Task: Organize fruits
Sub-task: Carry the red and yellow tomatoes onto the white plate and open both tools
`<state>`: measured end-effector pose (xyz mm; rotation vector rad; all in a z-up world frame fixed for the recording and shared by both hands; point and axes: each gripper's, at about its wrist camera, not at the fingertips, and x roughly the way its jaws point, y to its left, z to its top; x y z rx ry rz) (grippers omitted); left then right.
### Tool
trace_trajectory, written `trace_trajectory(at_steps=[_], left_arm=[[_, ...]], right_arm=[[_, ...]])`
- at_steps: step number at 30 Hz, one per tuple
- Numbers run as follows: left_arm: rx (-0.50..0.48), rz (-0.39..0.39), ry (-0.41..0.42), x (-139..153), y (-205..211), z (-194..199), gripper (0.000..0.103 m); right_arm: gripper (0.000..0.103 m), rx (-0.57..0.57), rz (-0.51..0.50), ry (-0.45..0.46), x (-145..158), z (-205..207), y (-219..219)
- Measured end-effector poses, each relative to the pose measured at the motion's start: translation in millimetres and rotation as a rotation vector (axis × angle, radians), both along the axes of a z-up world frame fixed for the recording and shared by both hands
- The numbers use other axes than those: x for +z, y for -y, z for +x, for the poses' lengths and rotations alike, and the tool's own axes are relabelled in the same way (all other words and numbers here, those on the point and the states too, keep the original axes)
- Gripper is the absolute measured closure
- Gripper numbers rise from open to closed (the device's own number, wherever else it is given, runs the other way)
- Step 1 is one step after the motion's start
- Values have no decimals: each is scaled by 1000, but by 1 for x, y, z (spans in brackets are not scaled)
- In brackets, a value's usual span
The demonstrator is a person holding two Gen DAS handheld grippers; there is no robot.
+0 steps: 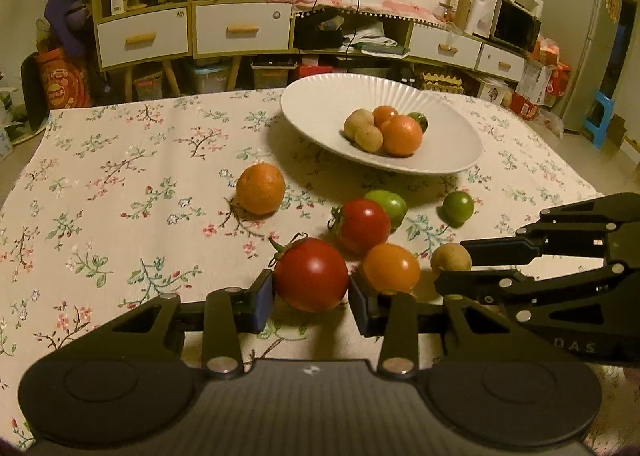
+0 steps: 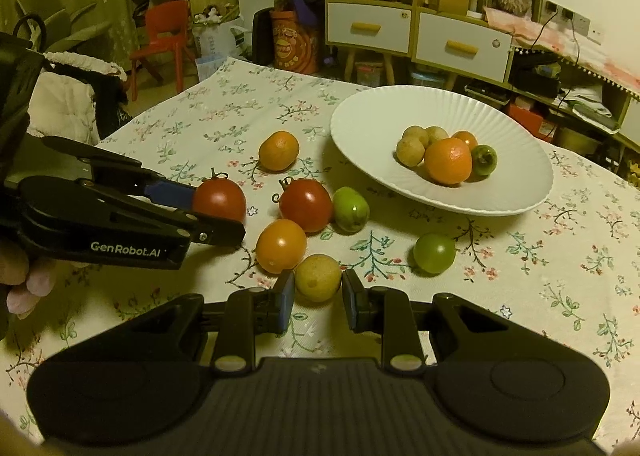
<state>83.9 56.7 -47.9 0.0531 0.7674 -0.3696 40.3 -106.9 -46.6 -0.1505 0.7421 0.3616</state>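
A: What has the left claw [image 1: 311,288] got?
B: Its two pads sit tight on either side of a red tomato [image 1: 311,275], which rests on the flowered cloth of the desk [image 1: 120,183] near the near edge. The claw is narrowed onto that fruit.

A: And the right claw [image 2: 319,292]?
B: Closed on a small tan fruit [image 2: 318,276], also down on the cloth by the near edge, a pad against each side.

A: What else lies loose?
B: A second red tomato [image 2: 306,204] and a yellow-orange tomato [image 2: 281,246] are touching each other just behind the two claws. A green fruit [image 2: 351,209] sits right beside the second red one, and another green one [image 2: 434,252] lies apart, towards the right edge. An orange [image 2: 279,150] is alone further in, near the middle of the desk.

A: Where is the plate?
B: The white ribbed plate [image 2: 360,123] stands towards the far right of the desk. In it are a big orange, a smaller orange fruit behind it, some tan fruits and a green one, all bunched together.

A: Anything of the person?
B: Fingers [image 2: 24,284] at the left margin of the right wrist view, behind the left claw's body.
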Motion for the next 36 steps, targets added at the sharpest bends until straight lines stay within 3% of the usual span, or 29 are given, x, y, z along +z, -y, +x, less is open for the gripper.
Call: trace_trajectory(at_steps=[19, 36], left_arm=[[-47, -41, 61, 35, 43, 14, 65], [-76, -44, 18, 26, 88, 60, 65]], right_arm=[[80, -117, 59, 59, 29, 26, 40], [80, -192, 54, 48, 26, 72, 74]])
